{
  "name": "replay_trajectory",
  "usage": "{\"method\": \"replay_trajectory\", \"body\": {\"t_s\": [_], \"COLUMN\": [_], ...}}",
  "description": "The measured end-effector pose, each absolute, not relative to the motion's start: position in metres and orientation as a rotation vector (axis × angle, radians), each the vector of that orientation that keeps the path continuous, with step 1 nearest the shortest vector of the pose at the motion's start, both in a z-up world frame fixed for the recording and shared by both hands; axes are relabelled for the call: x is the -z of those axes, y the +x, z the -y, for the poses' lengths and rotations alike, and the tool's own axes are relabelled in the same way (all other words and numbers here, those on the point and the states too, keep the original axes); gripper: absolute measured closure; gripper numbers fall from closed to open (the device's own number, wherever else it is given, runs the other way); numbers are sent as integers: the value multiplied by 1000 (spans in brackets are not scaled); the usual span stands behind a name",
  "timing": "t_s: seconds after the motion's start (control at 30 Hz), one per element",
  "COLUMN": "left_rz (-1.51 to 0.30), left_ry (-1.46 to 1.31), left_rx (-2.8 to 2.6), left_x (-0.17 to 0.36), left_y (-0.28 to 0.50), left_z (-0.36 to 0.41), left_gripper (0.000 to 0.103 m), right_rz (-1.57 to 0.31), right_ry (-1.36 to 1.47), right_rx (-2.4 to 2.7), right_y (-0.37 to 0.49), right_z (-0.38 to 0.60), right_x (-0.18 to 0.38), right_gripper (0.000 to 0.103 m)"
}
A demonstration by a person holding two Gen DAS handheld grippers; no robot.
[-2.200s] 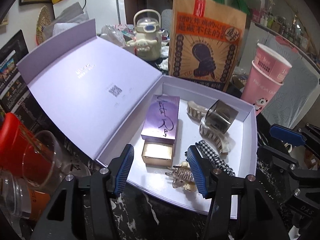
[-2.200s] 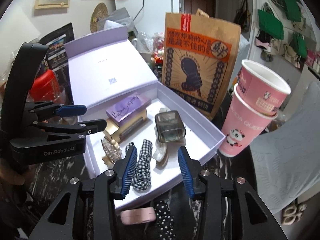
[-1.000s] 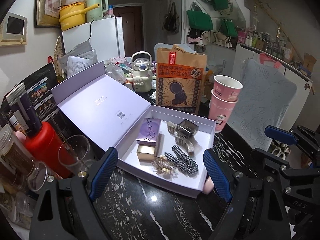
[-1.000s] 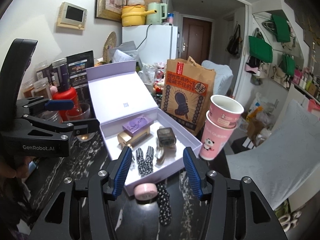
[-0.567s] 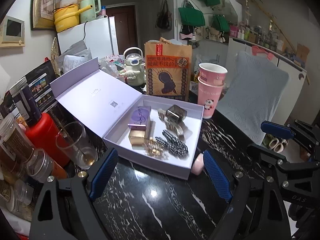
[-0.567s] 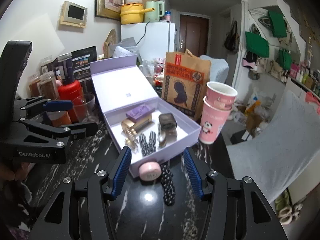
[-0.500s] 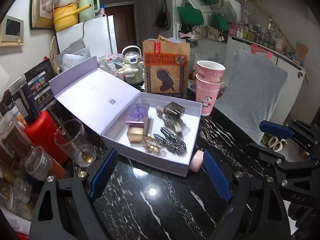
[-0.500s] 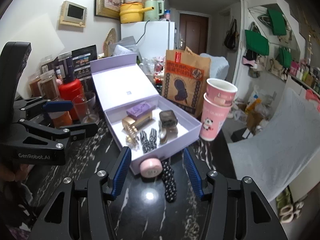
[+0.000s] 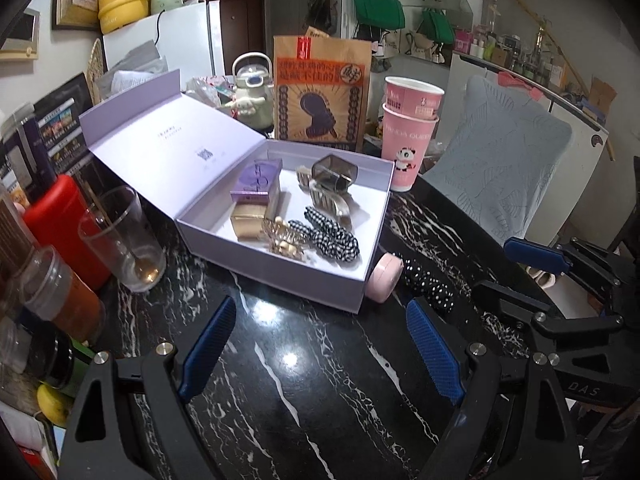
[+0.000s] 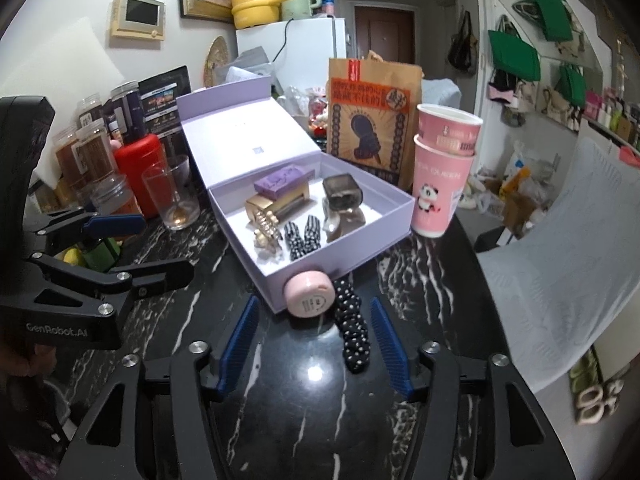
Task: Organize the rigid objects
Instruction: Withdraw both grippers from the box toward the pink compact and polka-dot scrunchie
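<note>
An open lilac box (image 9: pixel 280 270) (image 10: pixel 394 194) lies on the black marble table, its lid folded back to the left. Inside are a purple and gold case (image 9: pixel 258 180) (image 10: pixel 282 180), a smoky hair claw (image 9: pixel 334 170) (image 10: pixel 343 194), a gold clip (image 9: pixel 282 238) (image 10: pixel 266 236) and a checked hair tie (image 9: pixel 332 236) (image 10: pixel 302 236). Against the box's near wall rest a pink round case (image 9: pixel 386 276) (image 10: pixel 310 294) and a black dotted hair tie (image 9: pixel 428 286) (image 10: pixel 354 330). My left gripper (image 9: pixel 322 350) is wide open over bare table. My right gripper (image 10: pixel 314 344) is opening, nothing between its pads, just short of the pink case.
A drinking glass (image 9: pixel 122 240), a red bottle (image 9: pixel 60 224) and jars stand left of the box. A brown paper bag (image 9: pixel 320 92) and stacked pink cups (image 9: pixel 410 136) stand behind it. A grey cushioned chair (image 9: pixel 516 168) is at the right table edge.
Both grippers have pulled back from the box and sunk toward the table. The left jaws spread wide after the earliest frame. The right jaws have widened. The pink case now sits nearer the right gripper.
</note>
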State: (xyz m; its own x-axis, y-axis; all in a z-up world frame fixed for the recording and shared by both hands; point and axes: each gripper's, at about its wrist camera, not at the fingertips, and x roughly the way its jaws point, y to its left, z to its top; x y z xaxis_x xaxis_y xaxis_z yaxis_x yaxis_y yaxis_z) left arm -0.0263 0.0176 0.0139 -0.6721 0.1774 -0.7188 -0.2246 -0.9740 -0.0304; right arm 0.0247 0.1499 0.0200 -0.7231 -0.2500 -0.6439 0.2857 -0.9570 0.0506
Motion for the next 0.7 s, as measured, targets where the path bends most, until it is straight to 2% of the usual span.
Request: {"method": "replay_trajectory", "body": {"t_s": [0.33, 0.57, 0.7], "left_rz": [-19, -1, 13], "left_ry": [-1216, -1263, -1275], "left_rx": [-2660, -2659, -2654], "left_x": [19, 33, 37], "left_y": [-33, -40, -47], "left_z": [-5, 2, 5], "left_gripper": [15, 15, 15], "right_rz": [-96, -161, -185], "right_ry": [1037, 1024, 1018], "right_rx": [2606, 2587, 2571], "right_y": [-3, -22, -35], "right_z": [-140, -131, -129], "right_x": [15, 30, 36], "right_gripper": [39, 27, 25]}}
